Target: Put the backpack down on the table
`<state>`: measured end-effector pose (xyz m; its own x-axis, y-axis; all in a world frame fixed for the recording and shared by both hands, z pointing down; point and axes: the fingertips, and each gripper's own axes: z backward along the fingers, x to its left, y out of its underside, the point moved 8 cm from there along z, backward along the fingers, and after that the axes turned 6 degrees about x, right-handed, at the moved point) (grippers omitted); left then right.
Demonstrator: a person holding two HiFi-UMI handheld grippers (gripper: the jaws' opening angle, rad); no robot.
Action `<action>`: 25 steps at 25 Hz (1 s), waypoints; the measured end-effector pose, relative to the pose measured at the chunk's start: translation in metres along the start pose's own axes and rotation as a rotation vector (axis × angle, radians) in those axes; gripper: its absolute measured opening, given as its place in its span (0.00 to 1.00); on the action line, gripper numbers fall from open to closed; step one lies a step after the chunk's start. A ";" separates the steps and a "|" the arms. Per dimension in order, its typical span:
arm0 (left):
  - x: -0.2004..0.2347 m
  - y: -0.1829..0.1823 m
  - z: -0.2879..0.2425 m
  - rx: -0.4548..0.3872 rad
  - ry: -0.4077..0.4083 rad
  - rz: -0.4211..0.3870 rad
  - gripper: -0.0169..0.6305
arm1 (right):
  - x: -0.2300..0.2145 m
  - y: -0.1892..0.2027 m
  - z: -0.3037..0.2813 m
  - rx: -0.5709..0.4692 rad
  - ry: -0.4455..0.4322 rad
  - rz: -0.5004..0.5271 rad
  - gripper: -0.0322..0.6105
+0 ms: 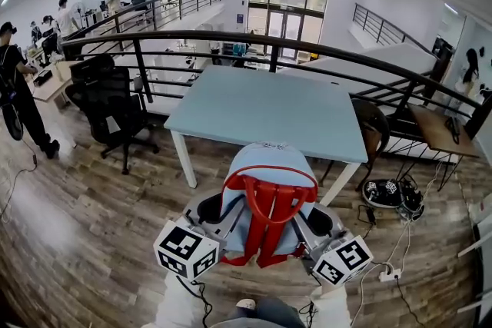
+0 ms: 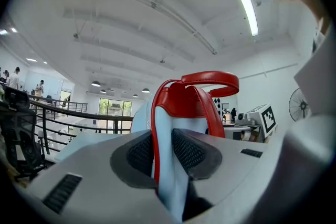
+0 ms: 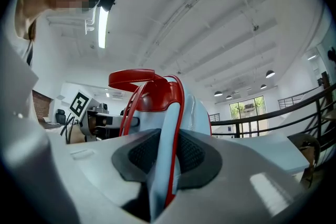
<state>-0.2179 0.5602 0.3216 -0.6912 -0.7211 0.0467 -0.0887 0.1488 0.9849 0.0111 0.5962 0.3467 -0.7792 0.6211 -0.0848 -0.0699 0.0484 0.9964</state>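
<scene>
- The light-blue fabric backpack with red straps (image 1: pixel 267 174) is held in the air at the near edge of the pale blue rectangular bench (image 1: pixel 261 104).
- The left hand-held gripper (image 2: pixel 164 152) clamps one side of it.
- The right hand-held gripper (image 3: pixel 167 157) clamps the other.

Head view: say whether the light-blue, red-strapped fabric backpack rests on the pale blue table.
No; the backpack is held by left gripper and right gripper, short of the table.

Light-blue backpack (image 1: pixel 265 171), red straps (image 1: pixel 268 220), upright, held aloft
</scene>
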 end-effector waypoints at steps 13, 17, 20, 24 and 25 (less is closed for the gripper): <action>0.030 0.005 -0.035 0.016 0.023 0.022 0.18 | -0.028 0.007 -0.029 0.026 0.020 -0.004 0.20; 0.042 0.004 -0.060 0.021 0.028 0.024 0.18 | -0.051 0.009 -0.042 0.027 0.027 -0.007 0.20; 0.053 0.000 -0.082 0.023 0.025 0.024 0.18 | -0.073 0.009 -0.056 0.025 0.024 -0.010 0.21; 0.067 -0.005 -0.115 0.024 0.015 0.022 0.18 | -0.107 0.007 -0.075 0.020 0.019 -0.012 0.21; 0.070 -0.007 -0.124 0.025 0.014 0.021 0.18 | -0.115 0.006 -0.080 0.017 0.018 -0.012 0.21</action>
<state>-0.1773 0.4248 0.3382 -0.6827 -0.7274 0.0697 -0.0922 0.1803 0.9793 0.0511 0.4626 0.3620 -0.7892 0.6065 -0.0966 -0.0685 0.0693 0.9952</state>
